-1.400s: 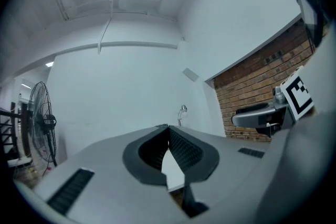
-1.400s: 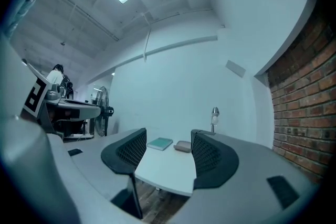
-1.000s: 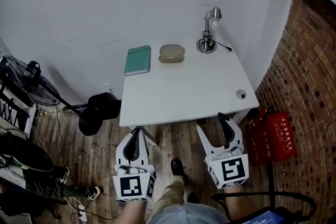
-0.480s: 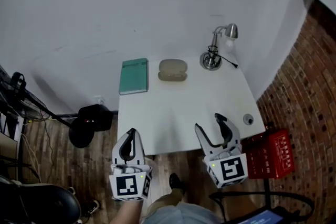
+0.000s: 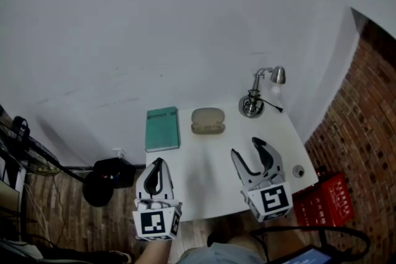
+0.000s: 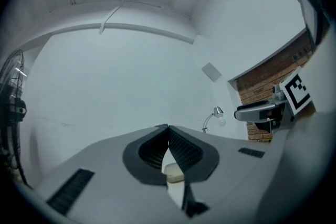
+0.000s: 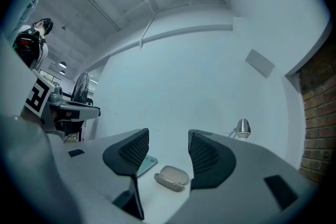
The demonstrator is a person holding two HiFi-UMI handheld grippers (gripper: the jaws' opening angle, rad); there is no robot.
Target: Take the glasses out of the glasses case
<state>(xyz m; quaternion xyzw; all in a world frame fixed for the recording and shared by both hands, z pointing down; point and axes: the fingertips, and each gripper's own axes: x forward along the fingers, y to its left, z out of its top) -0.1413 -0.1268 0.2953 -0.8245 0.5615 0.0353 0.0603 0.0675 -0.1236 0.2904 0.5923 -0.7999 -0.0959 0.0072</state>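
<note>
approach phase: both grippers short of the closed glasses case

the glasses case [image 5: 208, 120] lies shut at the far side of the white table [image 5: 204, 179], close to the wall, between a teal book [image 5: 162, 128] and a desk lamp [image 5: 260, 93]. no glasses are visible. i judge that they are inside and that no work on the case has begun.

i hold both grippers over the near part of the table, well apart from the case and aimed toward it. the left gripper [image 5: 158, 164] has its jaws pressed together at the tips, pinching nothing. the right gripper [image 5: 246, 150] has its jaws spread. they have just been closing a little, and nothing stands between them. i judge that the spread tool is prepared to take the lid, and the closed one to steady the base.

the head view gives the layout from above but not the seam of the case. the right gripper view looks nearly level and shows the case side-on, far beyond its jaws, with the lid seated on the base. the left gripper view shows only a sliver of the case through the slot below its closed tips.
</note>
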